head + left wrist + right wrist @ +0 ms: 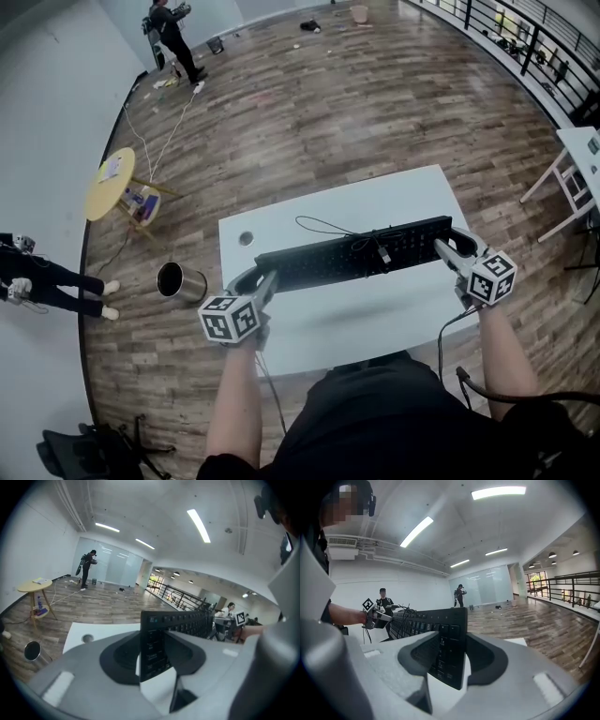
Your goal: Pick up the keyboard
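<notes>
White table (375,323) beneath keyboard (319,263), ends hidden between jaws

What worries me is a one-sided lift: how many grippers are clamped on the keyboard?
2. The left gripper grips the keyboard at its left end; the right gripper grips its right end. Each gripper view shows its jaws closed on the keyboard's edge.

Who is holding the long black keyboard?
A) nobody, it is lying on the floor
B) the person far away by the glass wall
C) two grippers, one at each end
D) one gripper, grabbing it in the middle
C: the left gripper has its jaws shut on one end of the keyboard, and the right gripper on the other end.
</notes>
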A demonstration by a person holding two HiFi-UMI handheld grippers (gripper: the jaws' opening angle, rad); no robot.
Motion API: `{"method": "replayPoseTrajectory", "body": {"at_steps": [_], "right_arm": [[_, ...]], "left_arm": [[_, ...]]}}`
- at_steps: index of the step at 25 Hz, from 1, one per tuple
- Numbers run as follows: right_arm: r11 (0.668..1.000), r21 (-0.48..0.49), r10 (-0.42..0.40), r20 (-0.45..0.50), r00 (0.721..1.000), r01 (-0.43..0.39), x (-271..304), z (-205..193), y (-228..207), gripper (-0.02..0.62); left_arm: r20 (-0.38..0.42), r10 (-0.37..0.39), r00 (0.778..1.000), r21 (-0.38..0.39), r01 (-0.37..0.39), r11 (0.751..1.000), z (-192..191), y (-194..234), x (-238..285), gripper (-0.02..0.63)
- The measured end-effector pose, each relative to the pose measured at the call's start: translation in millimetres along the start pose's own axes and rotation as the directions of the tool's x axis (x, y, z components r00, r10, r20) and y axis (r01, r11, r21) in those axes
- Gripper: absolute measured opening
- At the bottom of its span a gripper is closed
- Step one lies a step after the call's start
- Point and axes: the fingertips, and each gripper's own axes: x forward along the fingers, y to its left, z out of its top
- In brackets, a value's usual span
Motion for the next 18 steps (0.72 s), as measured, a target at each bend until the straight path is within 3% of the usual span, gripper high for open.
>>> {"method": "replayPoseTrajectory", "body": {"at_steps": [18], "right_arm": [[0.998, -0.060, -0.008, 0.172, 0.985, 0.018, -1.1, 91.6, 7.7, 0.173]], "left_arm": [[0.150, -0.016, 0.989, 0.110, -0.001, 0.994, 91.8, -11.5, -28.6, 0.160]]}}
